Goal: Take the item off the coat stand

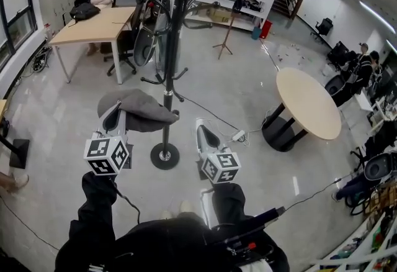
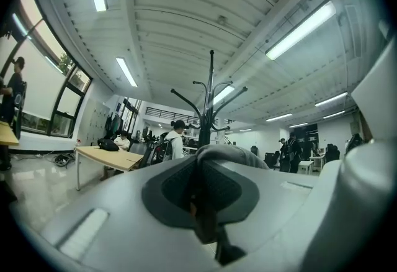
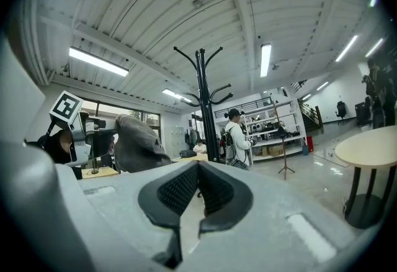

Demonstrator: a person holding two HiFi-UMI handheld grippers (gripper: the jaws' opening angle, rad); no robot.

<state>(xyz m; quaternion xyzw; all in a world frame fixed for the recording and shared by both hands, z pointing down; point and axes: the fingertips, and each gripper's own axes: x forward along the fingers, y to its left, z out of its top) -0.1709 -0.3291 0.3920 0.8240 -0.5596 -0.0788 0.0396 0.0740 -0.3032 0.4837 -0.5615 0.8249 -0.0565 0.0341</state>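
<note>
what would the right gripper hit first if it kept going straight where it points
Probably the coat stand pole, dead ahead of the right gripper in its own view; depth is unclear, so it may pass beside it.

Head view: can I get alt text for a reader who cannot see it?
Seen from above, the left gripper is clamped on a grey fabric item, held beside the pole of a black coat stand and off its hooks. The right gripper hangs empty on the pole's other side, over a glossy office floor.
</note>
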